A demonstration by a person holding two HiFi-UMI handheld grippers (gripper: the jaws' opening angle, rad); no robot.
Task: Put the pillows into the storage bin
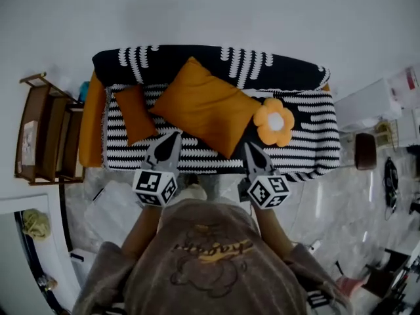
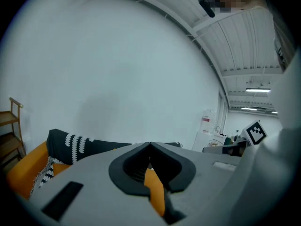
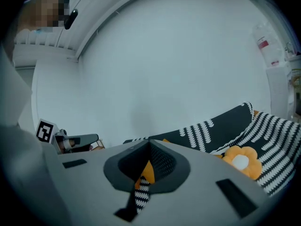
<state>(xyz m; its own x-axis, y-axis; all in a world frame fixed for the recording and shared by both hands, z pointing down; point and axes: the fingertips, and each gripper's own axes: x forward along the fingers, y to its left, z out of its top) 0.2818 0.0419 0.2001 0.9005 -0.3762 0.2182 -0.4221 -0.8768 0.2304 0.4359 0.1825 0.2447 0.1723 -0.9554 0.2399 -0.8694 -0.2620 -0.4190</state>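
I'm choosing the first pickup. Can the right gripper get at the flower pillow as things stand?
Probably yes. The flower pillow lies uncovered on the sofa just beyond the right gripper, with nothing between them. Its jaws are shut, so they must open first.

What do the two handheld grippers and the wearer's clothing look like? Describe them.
The left gripper and right gripper are light grey plastic, tapering to pointed jaws with dark ribbed inner pads. Each carries a white cube printed with black square markers. No cables show. The person wears a brown sweatshirt with a printed front design.
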